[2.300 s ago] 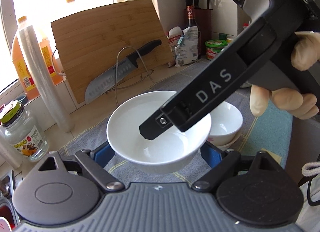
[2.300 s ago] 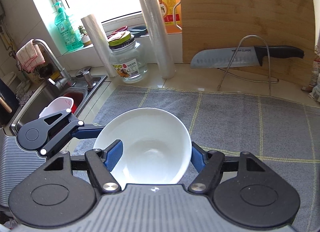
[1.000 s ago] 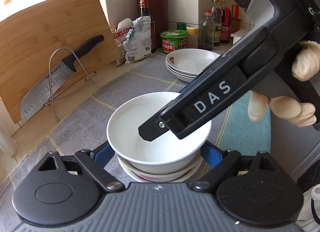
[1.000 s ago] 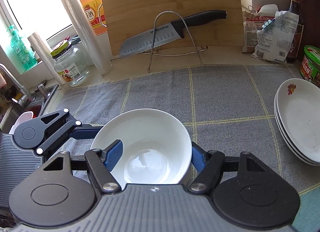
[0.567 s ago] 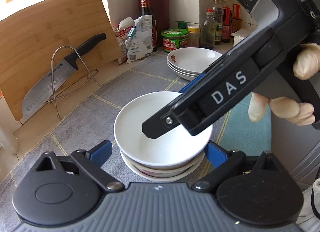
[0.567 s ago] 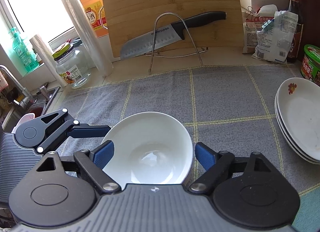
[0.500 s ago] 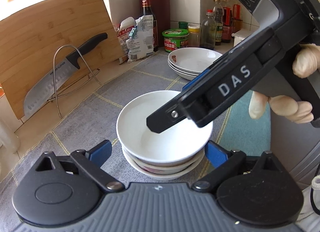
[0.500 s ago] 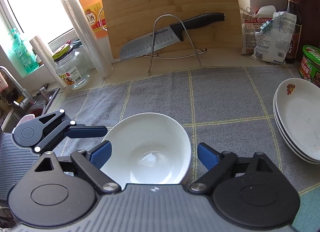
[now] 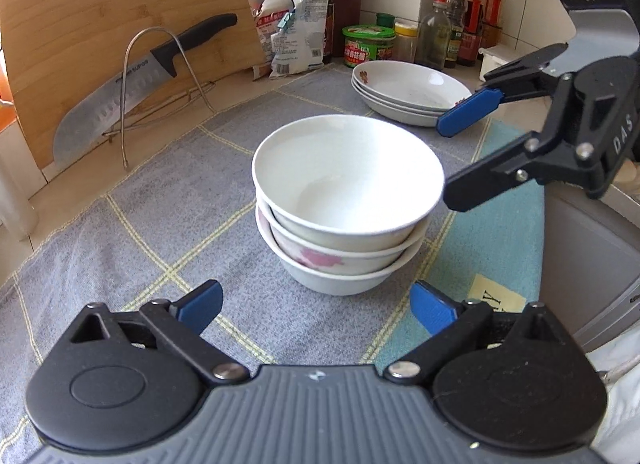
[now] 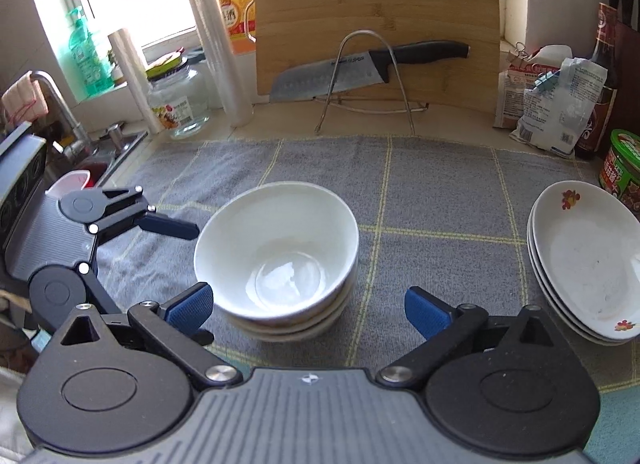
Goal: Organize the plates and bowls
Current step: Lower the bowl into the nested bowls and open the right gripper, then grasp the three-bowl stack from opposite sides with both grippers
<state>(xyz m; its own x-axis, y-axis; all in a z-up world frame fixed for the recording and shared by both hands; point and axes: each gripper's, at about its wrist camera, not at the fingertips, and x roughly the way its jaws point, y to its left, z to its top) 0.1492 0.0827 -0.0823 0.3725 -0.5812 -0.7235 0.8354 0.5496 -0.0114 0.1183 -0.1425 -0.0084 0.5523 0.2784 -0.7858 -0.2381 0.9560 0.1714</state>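
- Top bowl (image 9: 348,179) sits nested on the bowl stack (image 9: 340,256), three bowls by the look of it, on the grey checked towel (image 9: 168,232) covering the surface.
- Left gripper (image 9: 316,306) is spread wide, grasping nothing, blue pads on the near side of the stack and clear of it.
- Right gripper (image 10: 308,310) likewise released and empty, pads either side of the stack's near edge, not touching.
- In the left view the right gripper's dark finger sits just beside the top bowl's rim; contact or a small gap, hard to tell at this angle.
- Plate stack (image 10: 584,264) rests well apart to the right, near the green-lidded jar (image 9: 368,45).
- Step in hand, as I judge it: clearing away from a finished placement.
- To do it well: back both grippers straight off with the jaws kept wide, so no pad catches a rim.
- Watch the right finger beside the rim; a sideways drag would likely tip or slide the top bowl, since nested glazed bowls shift easily.
- Top bowl looks slightly off-centre toward the right in the left view; a light nudge to centre could be worthwhile before leaving.
- Knife (image 10: 360,63) on its wire rack and the cutting board (image 10: 376,3) are at the back, out of the path.
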